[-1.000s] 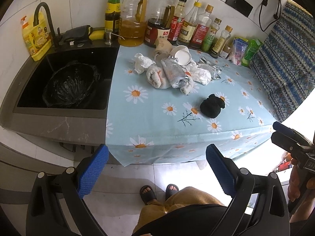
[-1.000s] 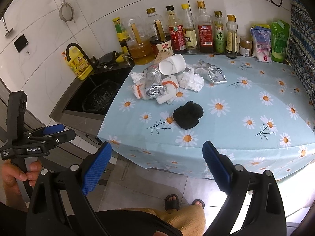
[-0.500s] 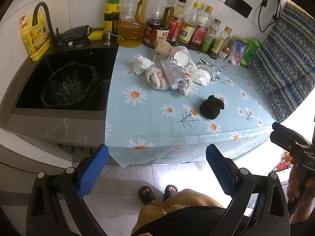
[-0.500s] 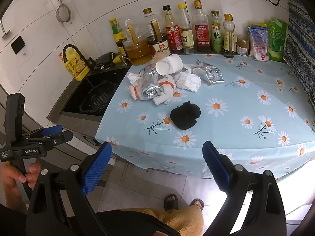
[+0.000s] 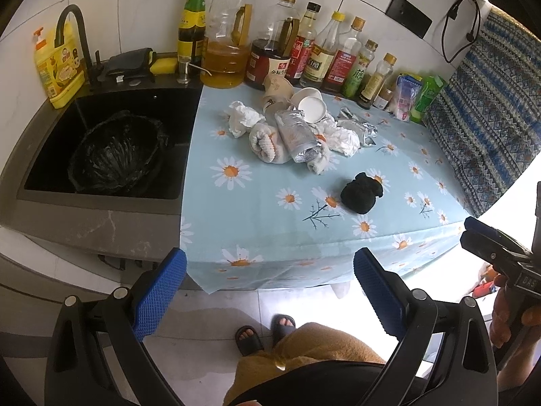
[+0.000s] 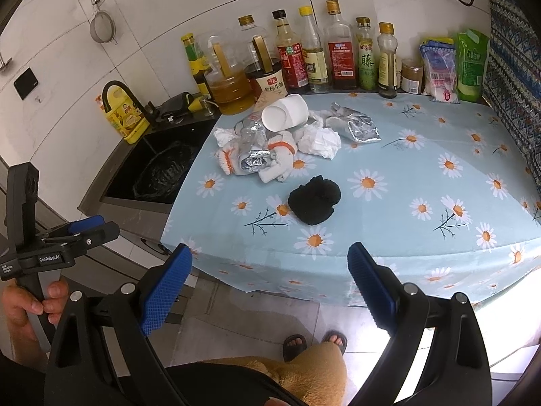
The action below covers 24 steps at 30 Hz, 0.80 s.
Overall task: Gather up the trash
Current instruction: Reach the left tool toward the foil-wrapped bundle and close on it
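A trash pile lies at the back of the daisy tablecloth: crumpled tissues, a foil pouch, a white paper cup, rolled white cloths and a second foil pouch. A black wad lies apart, nearer me; it also shows in the right wrist view. A black bag-lined bin sits in the sink. My left gripper and right gripper are both open and empty, held off the table's front edge above the floor.
Oil and sauce bottles line the back wall, with packets at the right. A yellow detergent bottle and black faucet stand by the sink. A patterned cushion borders the right side. My feet are below.
Both grippers have drifted slightly; the table scene sits a little lower in the right wrist view. Nothing was taken or released.
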Tool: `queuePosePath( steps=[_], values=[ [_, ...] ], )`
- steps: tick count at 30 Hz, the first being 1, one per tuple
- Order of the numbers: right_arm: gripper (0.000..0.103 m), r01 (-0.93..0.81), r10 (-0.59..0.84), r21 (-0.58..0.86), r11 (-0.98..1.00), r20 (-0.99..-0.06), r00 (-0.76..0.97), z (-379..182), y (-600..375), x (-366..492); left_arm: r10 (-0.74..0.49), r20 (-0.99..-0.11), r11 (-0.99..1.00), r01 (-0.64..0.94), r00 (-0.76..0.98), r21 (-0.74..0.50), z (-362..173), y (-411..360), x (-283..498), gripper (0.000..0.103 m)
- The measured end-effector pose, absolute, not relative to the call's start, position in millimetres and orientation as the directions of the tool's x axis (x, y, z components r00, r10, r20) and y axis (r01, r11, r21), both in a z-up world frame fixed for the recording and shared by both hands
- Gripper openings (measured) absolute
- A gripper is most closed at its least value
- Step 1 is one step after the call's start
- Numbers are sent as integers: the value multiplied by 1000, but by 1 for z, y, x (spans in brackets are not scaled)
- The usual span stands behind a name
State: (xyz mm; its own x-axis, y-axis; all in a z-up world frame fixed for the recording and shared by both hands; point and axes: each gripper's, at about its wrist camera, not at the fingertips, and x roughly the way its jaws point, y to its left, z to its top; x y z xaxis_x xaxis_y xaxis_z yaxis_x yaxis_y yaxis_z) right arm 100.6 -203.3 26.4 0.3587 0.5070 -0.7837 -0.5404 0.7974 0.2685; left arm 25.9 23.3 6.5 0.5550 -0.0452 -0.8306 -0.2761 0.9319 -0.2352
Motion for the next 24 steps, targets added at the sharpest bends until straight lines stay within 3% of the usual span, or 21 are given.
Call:
queuePosePath(
  steps=[10,24],
  values=[
    [92,-567,518,275,776,-791,326,13,-202,115,-56,-845,920,-301,532,-250,-1,21,29,96],
    [89,-585,497,304,752,-845,200,-38,-177,199,-105,-879,849,-419,465,-323,-15,46,72,96]
  ],
)
